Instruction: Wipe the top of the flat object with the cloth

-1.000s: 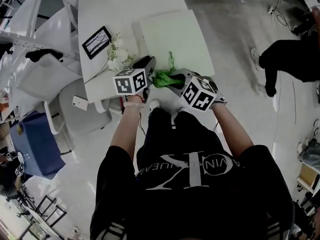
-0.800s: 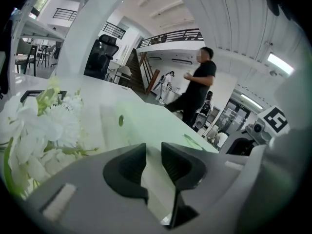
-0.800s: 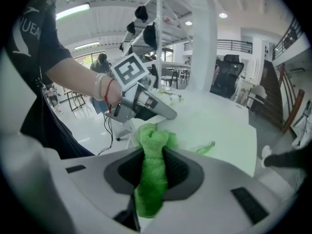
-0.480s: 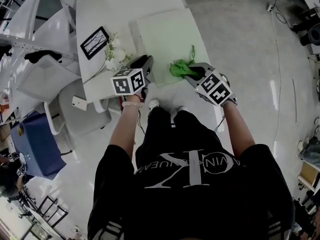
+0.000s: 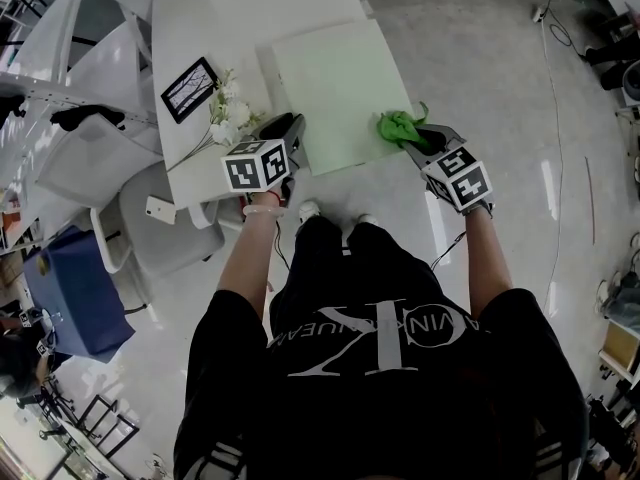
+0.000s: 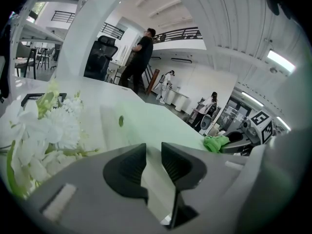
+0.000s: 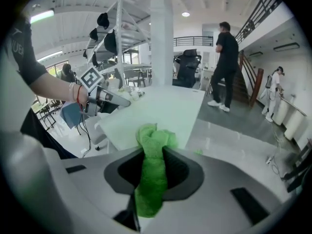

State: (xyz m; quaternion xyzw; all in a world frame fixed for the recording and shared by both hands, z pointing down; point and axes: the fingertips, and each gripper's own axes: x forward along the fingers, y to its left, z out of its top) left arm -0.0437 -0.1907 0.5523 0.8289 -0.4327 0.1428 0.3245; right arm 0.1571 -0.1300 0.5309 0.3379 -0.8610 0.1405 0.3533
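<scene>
cloth (image 5: 398, 125) comes first: bright green, soft and light, it bunches instead of holding a shape, so i judge it needs pinching through a thick fold and pressing flat if it is to wipe at all. the right gripper (image 5: 418, 138) has it that way, its fingers (image 7: 181, 173) clenched on a twisted wad that fills the gap between them, with a loose tuft sticking out past the tips. that tuft sits at the near right corner of the board (image 5: 335, 83), on or just over its edge; i cannot tell whether it presses down. the board is pale green, flat and stiff, and lies on the white bench (image 5: 220, 8). it looks smooth and light enough to slide under a wipe, so steadying it by an edge makes sense. the left gripper (image 5: 290, 126) is at the near left corner, and its fingers (image 6: 127, 165) stand narrowly apart with a pale slab between them, which i read as a grasp on the board's edge. white flowers (image 5: 228, 116) lie just beside that gripper, near enough to get brushed. the right forearm reaches out wide of the body with its gripper angled down toward the corner. the left forearm runs straight ahead, its gripper tilted gently down.
</scene>
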